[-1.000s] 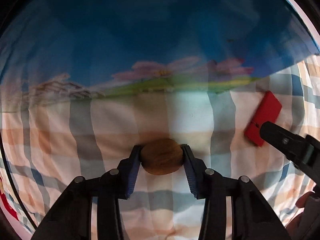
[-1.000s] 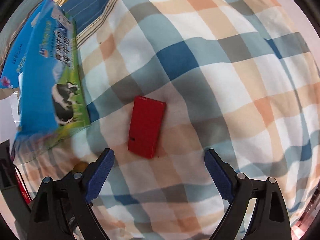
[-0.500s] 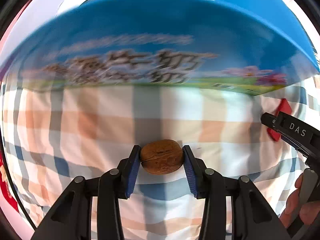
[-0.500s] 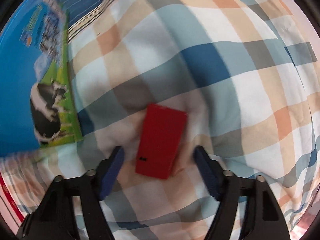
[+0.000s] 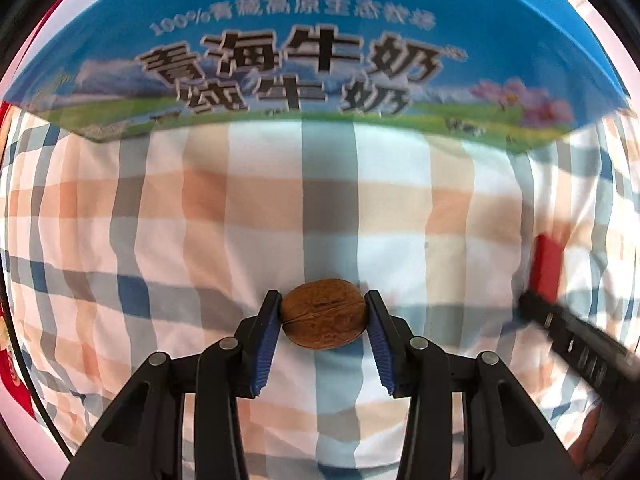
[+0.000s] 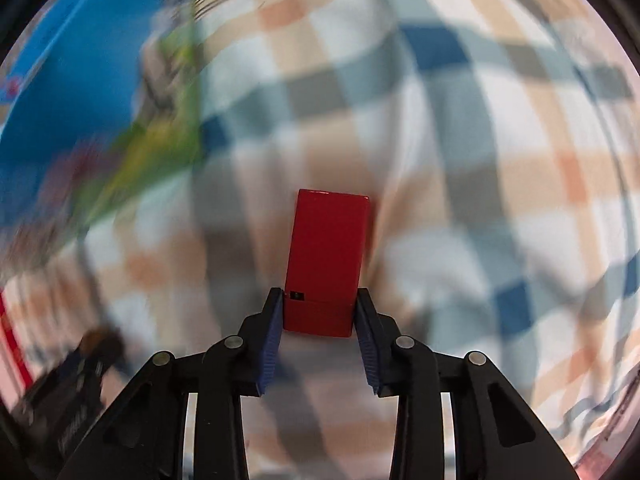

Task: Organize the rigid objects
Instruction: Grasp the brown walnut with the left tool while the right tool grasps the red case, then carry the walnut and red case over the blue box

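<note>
Red glossy rectangular block (image 6: 325, 258), just right of the blue milk carton (image 5: 304, 44), sits clamped in my right tool (image 6: 319, 312), whose jaws just closed; left tool (image 5: 323, 316) grips the brown walnut (image 5: 323, 314); next I'd lift both toward the carton

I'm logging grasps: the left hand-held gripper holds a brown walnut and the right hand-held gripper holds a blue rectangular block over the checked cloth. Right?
Not quite: the rectangular block in the right hand-held gripper is red, as the right wrist view shows. The left hand-held gripper does hold the brown walnut over the checked cloth.
</note>
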